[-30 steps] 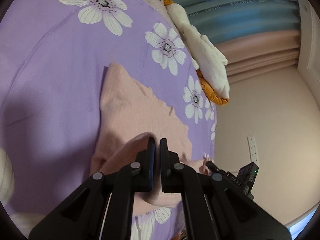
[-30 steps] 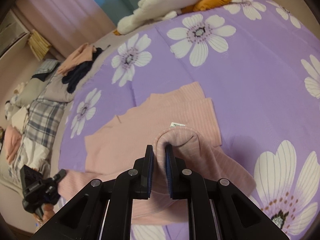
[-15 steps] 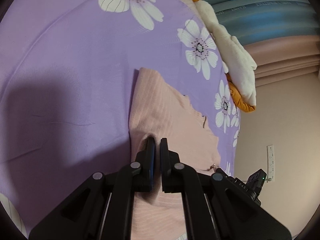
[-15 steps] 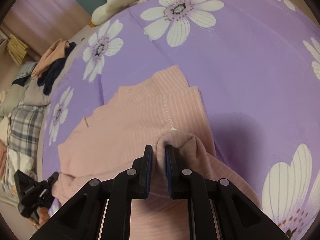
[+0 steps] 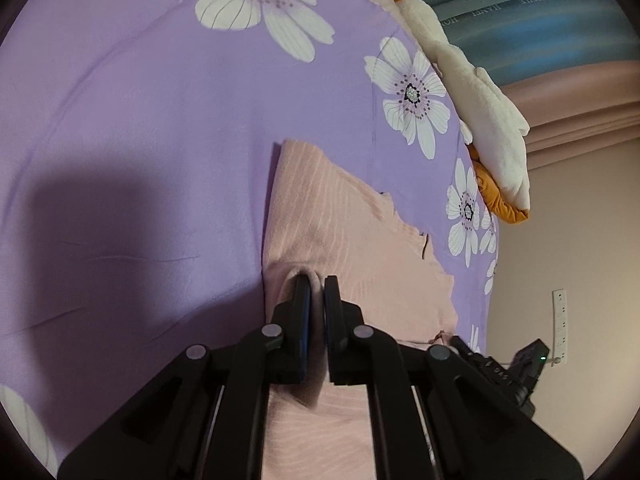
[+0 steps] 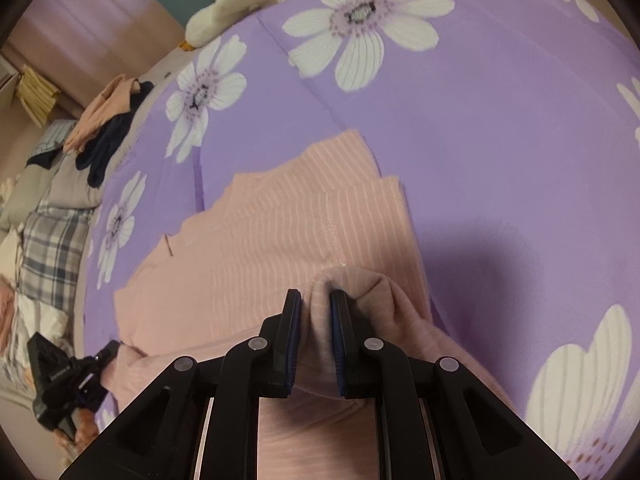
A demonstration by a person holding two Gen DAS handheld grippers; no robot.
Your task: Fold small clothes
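A pink ribbed garment (image 5: 340, 216) (image 6: 280, 232) lies flat on a purple bedspread (image 5: 140, 140) (image 6: 500, 140) printed with white flowers. Its near part is folded up over the rest. My left gripper (image 5: 316, 284) sits low at the garment's left edge. Its jaws are opening, and a fold of pink cloth still fills the narrow gap between the pads. My right gripper (image 6: 316, 298) is shut on a bunched fold at the garment's right edge. The left gripper's black body (image 6: 60, 376) shows in the right wrist view at the lower left.
A white and orange plush toy (image 5: 480, 120) (image 6: 240, 0) lies along the bed's far edge. A pile of other clothes (image 6: 100, 132) and a plaid cloth (image 6: 52, 248) lie beyond the left edge of the bedspread. A wall with a socket strip (image 5: 559, 320) stands to the right.
Both grippers have sunk toward the bed and carried the folded edge forward over the garment. The gap between the left jaws has widened slightly.
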